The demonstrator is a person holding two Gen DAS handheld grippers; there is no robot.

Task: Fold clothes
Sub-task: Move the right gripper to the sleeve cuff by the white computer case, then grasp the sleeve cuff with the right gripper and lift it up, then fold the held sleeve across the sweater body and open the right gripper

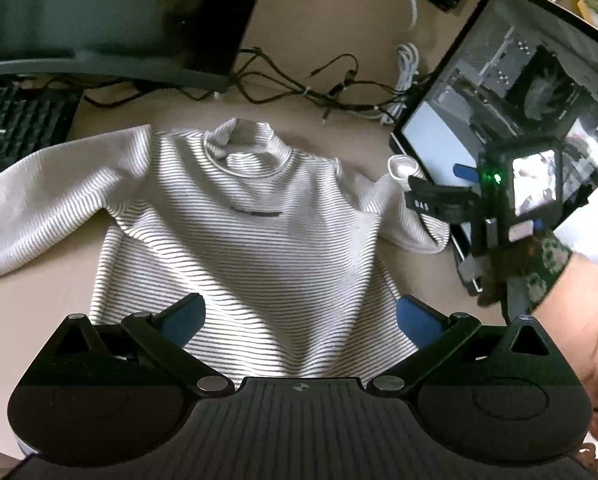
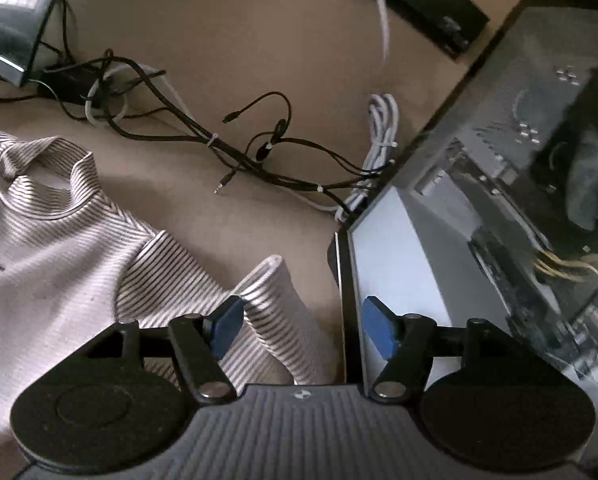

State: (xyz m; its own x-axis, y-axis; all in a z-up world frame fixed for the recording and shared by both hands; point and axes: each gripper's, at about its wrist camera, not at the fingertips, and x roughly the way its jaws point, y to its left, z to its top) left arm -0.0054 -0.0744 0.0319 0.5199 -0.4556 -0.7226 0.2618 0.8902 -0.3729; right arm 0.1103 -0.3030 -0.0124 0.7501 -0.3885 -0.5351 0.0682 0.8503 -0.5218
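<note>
Right wrist: sleeve (image 2: 275, 304) between open right tool (image 2: 303, 330) pads

One sweater (image 1: 235, 216), two monitors (image 1: 111, 12) — one PC case (image 1: 531, 80), one kbd (image 1: 15, 120).

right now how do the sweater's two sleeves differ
The left sleeve lies stretched out long toward the keyboard; the right sleeve is bunched short, cuff turned up beside the computer case. The right gripper hangs open over the right sleeve; none is near the left sleeve. Both are striped.

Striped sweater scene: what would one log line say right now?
striped sweater: flat, unfolded | left gripper: open above hem | right gripper: open over sleeve
</note>
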